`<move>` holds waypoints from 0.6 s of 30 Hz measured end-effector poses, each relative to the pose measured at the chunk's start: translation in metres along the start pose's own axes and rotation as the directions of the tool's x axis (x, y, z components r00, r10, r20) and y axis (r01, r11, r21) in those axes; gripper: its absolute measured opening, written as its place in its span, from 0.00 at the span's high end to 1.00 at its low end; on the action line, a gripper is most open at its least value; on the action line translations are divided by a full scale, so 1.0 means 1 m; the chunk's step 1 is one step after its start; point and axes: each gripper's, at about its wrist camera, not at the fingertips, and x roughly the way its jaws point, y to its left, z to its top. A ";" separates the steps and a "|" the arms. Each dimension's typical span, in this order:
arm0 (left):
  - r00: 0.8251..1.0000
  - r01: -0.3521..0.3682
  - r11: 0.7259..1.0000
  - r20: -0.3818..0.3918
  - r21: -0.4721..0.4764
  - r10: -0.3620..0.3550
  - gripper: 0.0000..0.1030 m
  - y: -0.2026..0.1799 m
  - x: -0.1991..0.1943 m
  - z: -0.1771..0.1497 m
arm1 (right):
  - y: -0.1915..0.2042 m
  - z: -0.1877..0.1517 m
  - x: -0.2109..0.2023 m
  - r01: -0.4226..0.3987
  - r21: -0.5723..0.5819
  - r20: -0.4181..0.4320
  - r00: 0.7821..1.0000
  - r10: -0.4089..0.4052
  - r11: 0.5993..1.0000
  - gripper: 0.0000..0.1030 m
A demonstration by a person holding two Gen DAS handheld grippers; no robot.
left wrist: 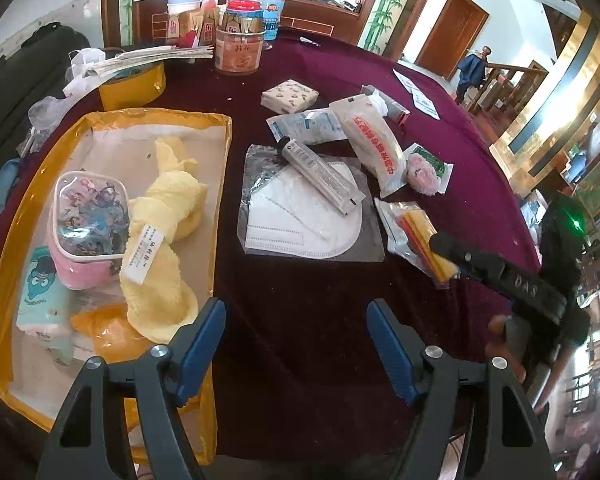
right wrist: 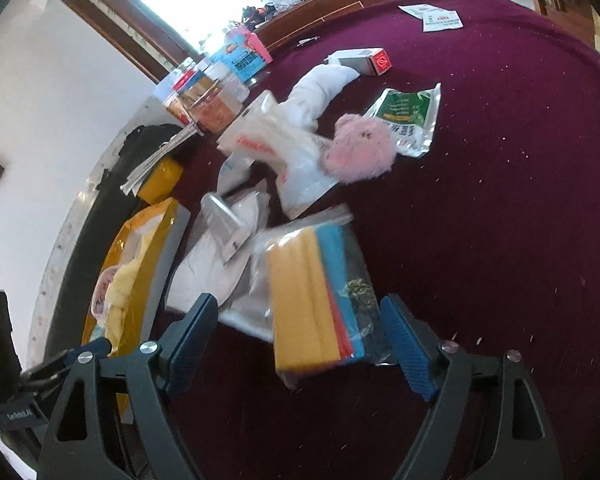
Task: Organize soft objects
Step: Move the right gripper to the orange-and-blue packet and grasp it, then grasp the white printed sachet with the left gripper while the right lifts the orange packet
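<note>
A: Maroon table [left wrist: 300,340], bright room behind. What are the jaws doing?

B: Right gripper [right wrist: 300,344] has its jaws wide apart, with the bagged sponges [right wrist: 320,304] between them, pads not pressing. Left gripper [left wrist: 296,344] hangs with its jaws apart, nothing between, beside the tray [left wrist: 220,208].

A: The step?

B: Picking up the sponges, I'd judge. Next: close squarely on the pack, then carry it to the tray, where the yellow towel [left wrist: 168,232] lies.
</note>
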 end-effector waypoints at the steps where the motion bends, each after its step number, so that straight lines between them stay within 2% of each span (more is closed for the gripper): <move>1: 1.000 0.001 1.000 0.001 0.000 -0.001 0.26 -0.001 0.000 0.000 | 0.003 -0.002 0.001 -0.006 -0.005 -0.001 1.000 0.006 1.000 0.21; 3: 1.000 0.002 1.000 0.001 -0.001 -0.002 0.26 -0.002 0.001 0.000 | 0.009 -0.004 0.006 0.018 -0.013 -0.005 1.000 -0.018 1.000 0.25; 5: 1.000 0.002 1.000 -0.003 0.010 -0.002 0.26 -0.004 0.000 -0.002 | 0.012 -0.004 0.005 0.046 -0.019 0.013 0.999 -0.045 0.999 0.36; 7: 1.000 -0.004 1.000 -0.004 0.017 0.004 0.26 -0.005 0.000 -0.002 | 0.009 -0.006 0.007 0.032 0.002 0.000 0.999 -0.032 0.999 0.45; 11: 1.000 0.002 1.000 -0.003 0.003 -0.002 0.26 -0.005 0.001 -0.001 | 0.003 -0.007 0.005 0.007 0.027 0.005 1.000 -0.007 1.000 0.54; 18: 1.000 0.015 1.000 -0.010 0.017 -0.015 0.26 -0.014 0.003 -0.001 | 0.006 -0.010 -0.003 -0.011 0.004 0.048 0.999 0.011 1.000 0.62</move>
